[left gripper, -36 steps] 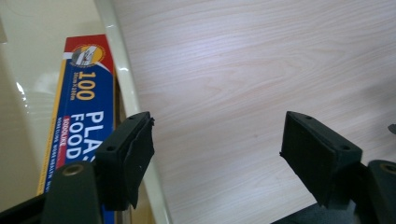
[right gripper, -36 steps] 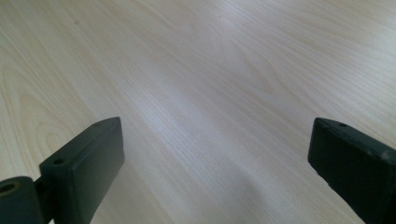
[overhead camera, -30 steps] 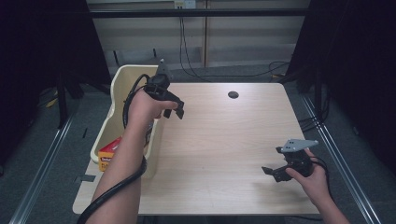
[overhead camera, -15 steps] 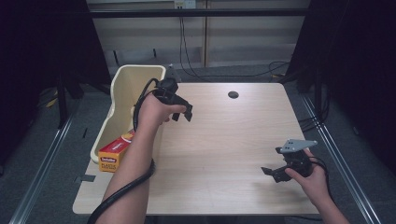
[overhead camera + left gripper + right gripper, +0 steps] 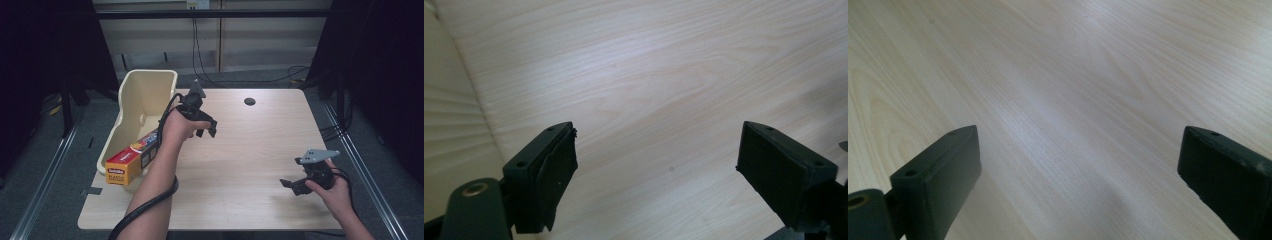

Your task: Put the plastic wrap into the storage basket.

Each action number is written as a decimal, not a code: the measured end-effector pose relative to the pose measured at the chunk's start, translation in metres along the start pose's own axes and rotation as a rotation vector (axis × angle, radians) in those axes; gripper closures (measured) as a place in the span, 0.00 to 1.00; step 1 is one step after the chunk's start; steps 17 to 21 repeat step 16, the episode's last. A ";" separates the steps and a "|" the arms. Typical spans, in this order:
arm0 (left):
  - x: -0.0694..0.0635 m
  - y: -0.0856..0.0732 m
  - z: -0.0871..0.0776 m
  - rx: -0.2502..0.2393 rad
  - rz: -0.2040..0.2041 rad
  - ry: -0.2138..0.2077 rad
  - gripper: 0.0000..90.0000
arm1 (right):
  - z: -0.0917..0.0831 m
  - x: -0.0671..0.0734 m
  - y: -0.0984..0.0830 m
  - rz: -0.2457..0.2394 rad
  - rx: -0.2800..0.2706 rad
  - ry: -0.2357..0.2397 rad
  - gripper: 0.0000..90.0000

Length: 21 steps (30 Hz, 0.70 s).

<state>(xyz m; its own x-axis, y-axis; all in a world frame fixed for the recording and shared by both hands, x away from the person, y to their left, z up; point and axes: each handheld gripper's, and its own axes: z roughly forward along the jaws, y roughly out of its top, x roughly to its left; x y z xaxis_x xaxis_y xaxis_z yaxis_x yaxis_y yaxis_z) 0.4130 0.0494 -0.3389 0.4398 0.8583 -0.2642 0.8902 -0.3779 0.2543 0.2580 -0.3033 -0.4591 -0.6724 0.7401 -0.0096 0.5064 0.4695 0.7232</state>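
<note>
Wooden table (image 5: 240,165) lies bare; cream bin (image 5: 145,90) at its left edge already holds the yellow-red box (image 5: 131,161), so stowing looks done. Left gripper (image 5: 206,128), jaws just opened and empty, hangs beside it; right gripper (image 5: 291,184) rests spread

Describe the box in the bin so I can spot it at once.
Find the cream bin at the table's left edge. The box lies lengthwise inside, its near end poking over the rim. It is long, yellow and red, the one colourful thing there.

Dim dark surroundings; soft overhead glare on table (image 5: 260,150); close views blurred.
</note>
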 end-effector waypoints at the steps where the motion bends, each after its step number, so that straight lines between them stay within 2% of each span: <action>1: 0.000 0.000 0.003 0.003 0.005 -0.001 0.18 | 0.000 0.000 0.000 0.000 0.000 -0.001 0.04; 2: -0.001 0.000 0.005 0.010 0.019 -0.004 0.18 | 0.000 0.000 0.000 0.000 0.001 0.000 0.04; 4: -0.003 -0.001 0.010 0.010 0.009 -0.012 0.18 | 0.000 0.000 0.000 -0.001 0.000 -0.001 0.04; 5: -0.003 -0.001 0.013 0.013 0.020 -0.009 0.18 | 0.000 0.000 0.000 0.000 0.000 0.000 0.04; 13: -0.005 -0.004 0.029 -0.002 0.027 -0.042 0.17 | 0.001 0.000 0.000 -0.001 0.005 -0.008 0.04; 21: -0.006 -0.004 0.032 -0.005 0.030 -0.050 0.17 | 0.001 0.000 0.000 -0.003 0.007 -0.006 0.04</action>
